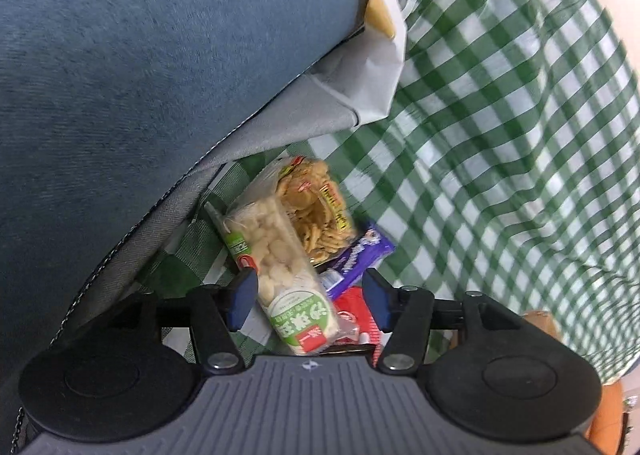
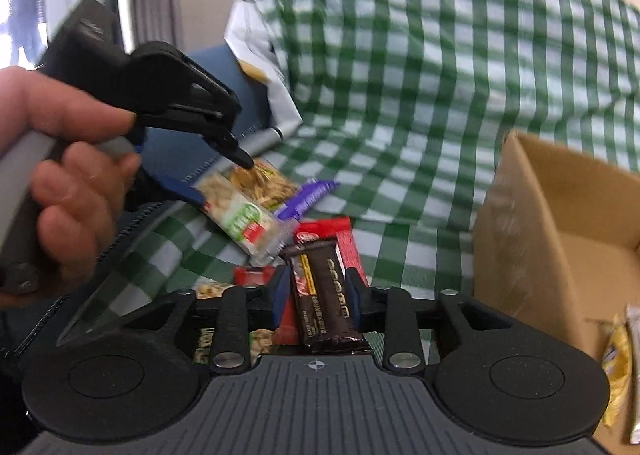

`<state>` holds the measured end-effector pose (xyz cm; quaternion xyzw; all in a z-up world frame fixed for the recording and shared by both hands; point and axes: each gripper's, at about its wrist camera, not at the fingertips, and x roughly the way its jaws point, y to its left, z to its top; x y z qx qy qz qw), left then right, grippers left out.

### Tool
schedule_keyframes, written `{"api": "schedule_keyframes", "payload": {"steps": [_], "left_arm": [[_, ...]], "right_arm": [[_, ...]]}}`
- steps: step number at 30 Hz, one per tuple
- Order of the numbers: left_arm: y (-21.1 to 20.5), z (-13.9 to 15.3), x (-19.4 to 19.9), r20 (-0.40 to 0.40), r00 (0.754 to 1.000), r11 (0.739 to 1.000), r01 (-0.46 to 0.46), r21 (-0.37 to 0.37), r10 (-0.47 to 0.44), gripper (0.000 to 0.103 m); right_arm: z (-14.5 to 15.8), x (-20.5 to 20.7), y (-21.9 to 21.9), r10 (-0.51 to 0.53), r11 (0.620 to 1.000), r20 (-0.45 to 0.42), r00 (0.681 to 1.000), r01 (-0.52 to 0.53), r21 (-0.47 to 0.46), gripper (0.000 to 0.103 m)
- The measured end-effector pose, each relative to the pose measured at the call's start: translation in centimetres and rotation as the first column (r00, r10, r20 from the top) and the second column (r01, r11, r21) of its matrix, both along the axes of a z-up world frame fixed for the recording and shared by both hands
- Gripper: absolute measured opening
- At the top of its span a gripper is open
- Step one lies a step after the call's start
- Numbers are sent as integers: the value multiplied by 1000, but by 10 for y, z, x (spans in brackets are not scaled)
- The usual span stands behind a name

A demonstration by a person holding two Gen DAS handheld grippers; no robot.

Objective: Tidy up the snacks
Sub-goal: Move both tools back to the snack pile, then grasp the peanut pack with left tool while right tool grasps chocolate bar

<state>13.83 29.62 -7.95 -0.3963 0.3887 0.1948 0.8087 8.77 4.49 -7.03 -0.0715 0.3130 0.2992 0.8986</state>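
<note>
Left claw (image 1: pixel 310 297): released, blue pads spread wide; only the left pad looks to touch the edge of the clear cracker pack, the right pad stands off it.
Left claw, seen from right wrist (image 2: pixel 224 181): held in the person's left hand (image 2: pixel 60 175), tipped down over the snack pile, one blue pad at the end of the cracker pack.
Clear cracker pack (image 1: pixel 280 259): long, see-through, green and red label, lying on the checked cloth between the left claw's pads, slanting up and away.
Chip bag (image 1: pixel 316 211): yellowish, just behind the cracker pack and touching it.
Purple wrapper (image 1: pixel 360 259): right of the cracker pack, beside the chip bag.
Red pack (image 1: pixel 354 313): below the purple wrapper, near the right pad.
Right claw (image 2: pixel 318 297): clenched on the dark chocolate bar.
Dark chocolate bar (image 2: pixel 324 295): gripped by its long sides, standing lengthwise between the pads, above a red pack (image 2: pixel 344 245).
Cardboard box (image 2: pixel 560 223): open, right of the pile, a few wrapped snacks (image 2: pixel 620 367) in its near corner.
Checked cloth (image 1: pixel 500 135): green and white, rumpled, under everything.
Blue cushion (image 1: pixel 140 75): left of the pile, grey fabric along its edge.
</note>
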Motion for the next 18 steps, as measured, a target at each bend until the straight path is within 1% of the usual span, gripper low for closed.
{"api": "schedule_keyframes", "payload": {"steps": [4, 6, 10, 15, 16, 18], "left_arm": [[-2, -9, 9, -52, 999, 1000, 3, 7, -2, 67], [-2, -13, 13, -70, 998, 1000, 6, 20, -4, 68], [1, -20, 20, -94, 996, 1000, -8, 17, 10, 69], [3, -26, 24, -110, 994, 1000, -10, 15, 11, 69], [4, -26, 24, -112, 994, 1000, -9, 13, 10, 69], [4, -26, 24, -109, 994, 1000, -4, 14, 5, 68]], "right_arm": [[-13, 10, 1, -16, 1000, -27, 1000, 15, -22, 49], [-23, 17, 8, -16, 999, -38, 999, 15, -47, 51], [-44, 30, 19, -10, 996, -108, 994, 0, -93, 58], [-52, 38, 22, -10, 996, -137, 991, -2, -86, 57], [-53, 38, 24, -2, 996, -133, 991, -9, -88, 56], [-53, 36, 25, 15, 996, -124, 992, -26, -88, 48]]}}
